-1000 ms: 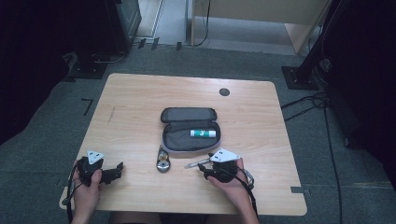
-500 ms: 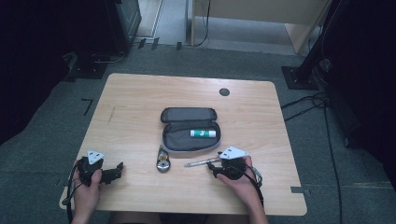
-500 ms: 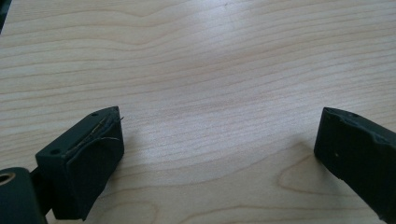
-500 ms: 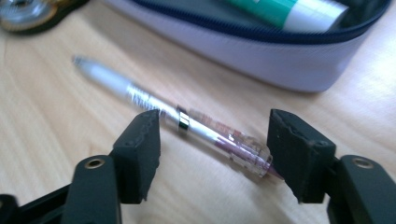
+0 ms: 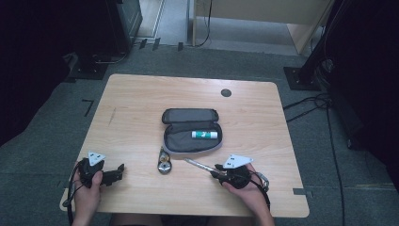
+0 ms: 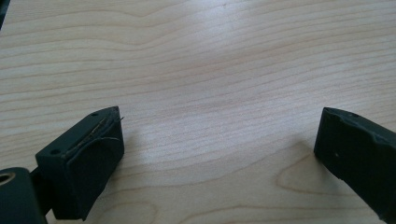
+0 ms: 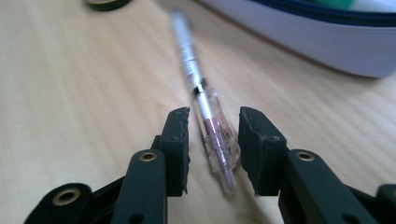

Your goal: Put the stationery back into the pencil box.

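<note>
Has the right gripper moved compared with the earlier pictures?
Yes. The right gripper slid rightward along the table's front edge, away from the tape roll, jaws around the pen.

No readable text, brand, number or sign anywhere. Green-and-white label band on white glue stick point(image 5: 204, 134) inside open grey zippered fabric pencil case point(image 5: 188, 141) was too small and blurred to read.

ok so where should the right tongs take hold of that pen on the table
Probably at the clear back end of the pen, where the right tongs already straddle it, jaws slightly apart on either side. It lies flat on the table, so come in low along its length and close across the narrow barrel.
</note>
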`<state>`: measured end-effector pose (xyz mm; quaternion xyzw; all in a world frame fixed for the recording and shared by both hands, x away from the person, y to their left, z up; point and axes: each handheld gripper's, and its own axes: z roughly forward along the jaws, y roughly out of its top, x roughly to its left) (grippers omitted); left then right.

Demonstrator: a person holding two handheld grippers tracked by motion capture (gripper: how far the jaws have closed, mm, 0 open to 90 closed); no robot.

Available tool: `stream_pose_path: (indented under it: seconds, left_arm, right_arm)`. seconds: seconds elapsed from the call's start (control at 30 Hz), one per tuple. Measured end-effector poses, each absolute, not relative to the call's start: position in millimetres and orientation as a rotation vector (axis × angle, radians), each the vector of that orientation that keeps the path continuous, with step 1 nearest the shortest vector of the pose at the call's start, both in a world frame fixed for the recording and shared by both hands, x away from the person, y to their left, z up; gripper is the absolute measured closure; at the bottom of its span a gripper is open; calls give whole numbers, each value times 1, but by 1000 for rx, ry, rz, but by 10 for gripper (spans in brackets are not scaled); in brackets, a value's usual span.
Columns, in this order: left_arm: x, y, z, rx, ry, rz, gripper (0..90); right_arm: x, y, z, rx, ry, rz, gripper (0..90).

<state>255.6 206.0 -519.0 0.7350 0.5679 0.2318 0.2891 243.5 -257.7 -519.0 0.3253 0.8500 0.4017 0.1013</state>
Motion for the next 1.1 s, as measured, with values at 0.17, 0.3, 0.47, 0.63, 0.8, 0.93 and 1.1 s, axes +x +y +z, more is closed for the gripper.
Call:
stream_pose_path:
  seconds: [0.17,0.3,0.47,0.63,0.8,0.93,1.1]
  left_arm:
    - [256,206,-519,1961,1516,619,17]
    - [256,206,-519,1961,1516,619,17]
    - [256,206,-519,1962,1515,618,17]
    - [256,206,-519,1961,1516,618,17]
    - [256,206,-519,1962,1516,618,17]
    - [256,206,-519,1961,1516,618,17]
    - [256,206,-519,1961,1516,618,17]
  right_arm:
    - [242,-249,-519,949,2541,1214,619]
    - [244,-240,-518,937,2552,1189,738]
    - [243,-237,-518,907,2565,1195,768]
    - [241,-238,-517,897,2591,1196,758]
    - [245,-236,-514,968,2535,1217,716]
    - [248,-226,-515,1000,2522,1197,722]
    - [248,-217,-516,973,2541,1160,757]
